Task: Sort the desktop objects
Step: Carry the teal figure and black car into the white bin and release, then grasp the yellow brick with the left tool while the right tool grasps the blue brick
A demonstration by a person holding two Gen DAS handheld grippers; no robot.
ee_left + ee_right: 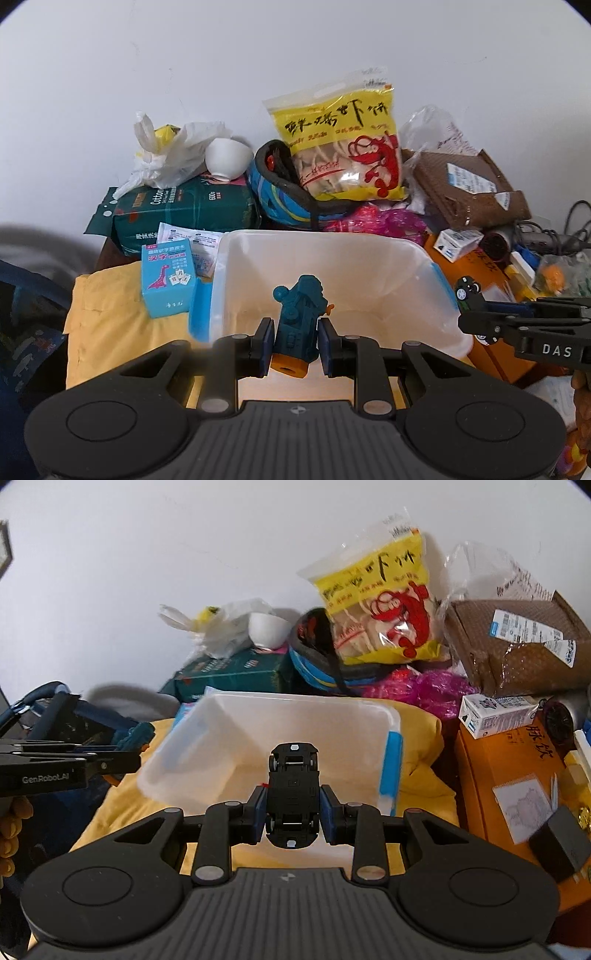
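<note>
Above the white bin (pixel 406 258), left hand-held gripper (pixel 294 341) clamps a teal toy (pixel 299 317), right hand-held gripper (pixel 293 814) a black car (pixel 293 794)

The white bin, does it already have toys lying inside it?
No, the white bin looks bare inside; the black toy car sits in the right gripper.

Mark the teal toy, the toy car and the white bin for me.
teal toy (pixel 298 322), left wrist view, on its body.
toy car (pixel 293 794), right wrist view, on its black underside.
white bin (pixel 303 706), right wrist view, on its far rim.
</note>
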